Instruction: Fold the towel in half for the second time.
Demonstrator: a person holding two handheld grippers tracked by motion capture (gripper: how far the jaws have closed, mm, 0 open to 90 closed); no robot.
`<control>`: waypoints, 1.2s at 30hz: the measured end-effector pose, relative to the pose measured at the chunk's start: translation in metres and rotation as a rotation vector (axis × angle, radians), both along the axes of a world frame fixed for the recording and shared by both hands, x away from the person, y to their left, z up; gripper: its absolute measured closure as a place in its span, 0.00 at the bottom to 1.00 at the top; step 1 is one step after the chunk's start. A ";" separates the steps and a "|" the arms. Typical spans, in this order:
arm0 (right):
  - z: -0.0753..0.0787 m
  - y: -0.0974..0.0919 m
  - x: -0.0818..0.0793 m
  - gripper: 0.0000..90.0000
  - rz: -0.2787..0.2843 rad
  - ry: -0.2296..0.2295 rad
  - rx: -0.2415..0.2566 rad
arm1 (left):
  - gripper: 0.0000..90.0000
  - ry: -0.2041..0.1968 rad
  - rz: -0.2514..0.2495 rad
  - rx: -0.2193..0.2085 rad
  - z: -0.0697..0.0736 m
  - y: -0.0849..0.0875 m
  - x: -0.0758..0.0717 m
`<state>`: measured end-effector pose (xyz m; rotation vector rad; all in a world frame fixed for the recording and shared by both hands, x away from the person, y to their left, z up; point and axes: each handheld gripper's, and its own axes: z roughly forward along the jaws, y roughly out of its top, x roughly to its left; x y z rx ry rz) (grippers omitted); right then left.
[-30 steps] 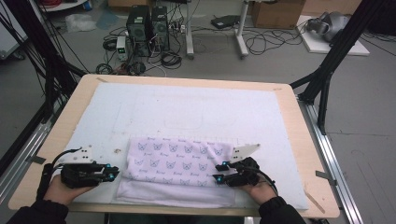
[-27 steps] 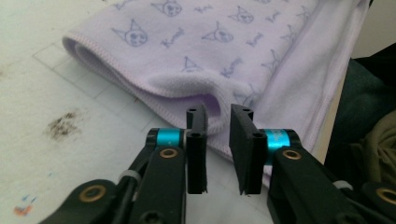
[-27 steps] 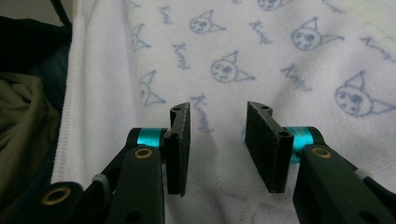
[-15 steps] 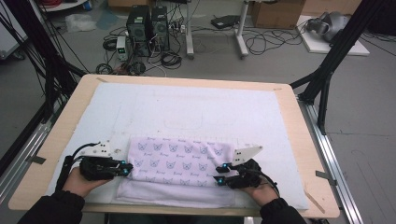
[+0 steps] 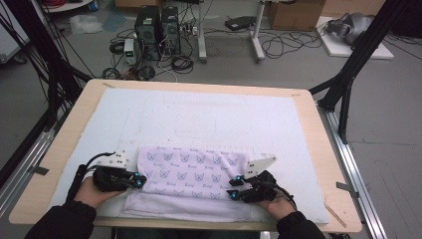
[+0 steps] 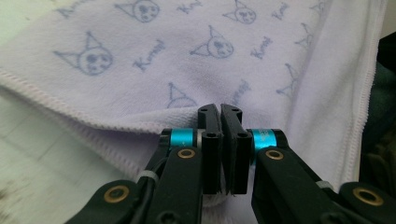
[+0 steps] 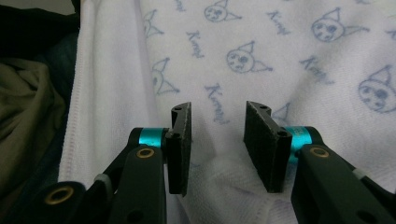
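A lilac printed towel (image 5: 191,179), folded in 2 layers, lies on the table (image 5: 308,119)'s near edge. The left gripper (image 6: 223,122) pinches its left edge (soft, limp cloth); the right gripper (image 7: 218,140) gapes empty over its right end.

The right gripper (image 7: 217,144) holds its jaws apart over a cat-printed lilac towel (image 7: 261,56).
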<state>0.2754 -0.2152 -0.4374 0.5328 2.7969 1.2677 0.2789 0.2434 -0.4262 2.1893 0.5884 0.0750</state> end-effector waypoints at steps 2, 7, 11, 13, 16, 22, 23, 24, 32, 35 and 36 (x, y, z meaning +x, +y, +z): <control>-0.001 0.000 0.000 0.68 -0.001 0.000 0.003 | 0.96 -0.006 0.017 -0.008 0.003 0.010 -0.005; 0.000 0.000 0.000 0.68 -0.002 -0.001 0.001 | 0.96 -0.024 0.052 -0.007 0.009 0.030 -0.017; 0.004 -0.004 -0.002 0.68 -0.015 -0.019 0.022 | 0.92 -0.030 0.066 -0.028 0.013 0.033 -0.017; 0.007 -0.006 -0.004 0.68 -0.020 -0.022 0.033 | 0.90 -0.037 0.062 -0.034 0.015 0.032 -0.016; 0.007 -0.009 -0.006 0.69 -0.022 -0.023 0.034 | 0.90 -0.042 0.044 -0.037 0.015 0.022 -0.012; 0.007 -0.011 -0.010 0.70 -0.017 -0.027 0.030 | 0.93 -0.011 0.013 -0.007 0.002 0.004 0.000; 0.007 -0.011 -0.010 0.71 -0.016 -0.028 0.028 | 0.93 -0.011 0.012 -0.001 0.000 0.003 0.000; 0.007 -0.011 -0.010 0.71 -0.015 -0.028 0.026 | 0.93 -0.006 0.004 0.013 -0.003 0.001 0.001; 0.002 -0.009 -0.013 0.76 -0.002 -0.044 -0.030 | 0.83 -0.015 -0.009 0.042 -0.011 -0.004 -0.003; 0.002 -0.008 -0.014 0.91 0.012 -0.046 -0.045 | 0.95 -0.040 -0.003 0.064 -0.008 -0.003 -0.004; 0.003 -0.008 -0.014 0.93 0.013 -0.043 -0.045 | 0.96 -0.048 0.005 0.061 -0.006 -0.002 -0.005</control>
